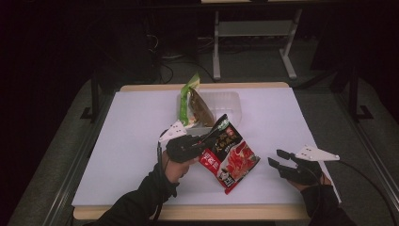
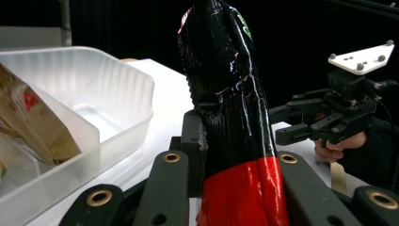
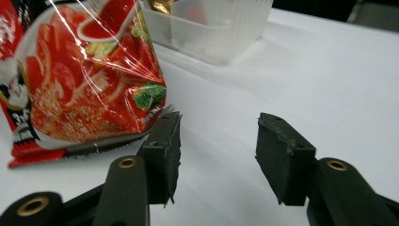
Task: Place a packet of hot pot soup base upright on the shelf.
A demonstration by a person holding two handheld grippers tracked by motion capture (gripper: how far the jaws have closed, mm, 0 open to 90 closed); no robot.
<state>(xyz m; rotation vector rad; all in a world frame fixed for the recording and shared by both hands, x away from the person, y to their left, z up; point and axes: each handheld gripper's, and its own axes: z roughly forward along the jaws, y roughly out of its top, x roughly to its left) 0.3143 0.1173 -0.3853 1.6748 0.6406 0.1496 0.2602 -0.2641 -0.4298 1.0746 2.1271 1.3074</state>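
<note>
Pinched only at its dark top edge by the left gripper [image 1: 214, 133], the red snack packet [image 1: 229, 160] hangs above the worktop [image 1: 131, 136] near the clear tub [image 1: 233, 106] and may slip, since the right gripper [image 1: 277, 159] stands open and empty.

Looks like a lab or test room, not a home. Table [image 1: 141, 122] has a wood edge and a plain white sheet on top, on metal frame legs over grey carpet. At 12 o'clock behind it: a white metal stand [image 1: 254, 42] with splayed feet and loose cables [image 1: 164, 66] on the floor at 11 o'clock. Surroundings are dark, light falls on the table alone. Each hand-held tool carries a grey marker plate [image 1: 317, 153] with dots, at 4 o'clock, typical of a motion-capture rig.
</note>
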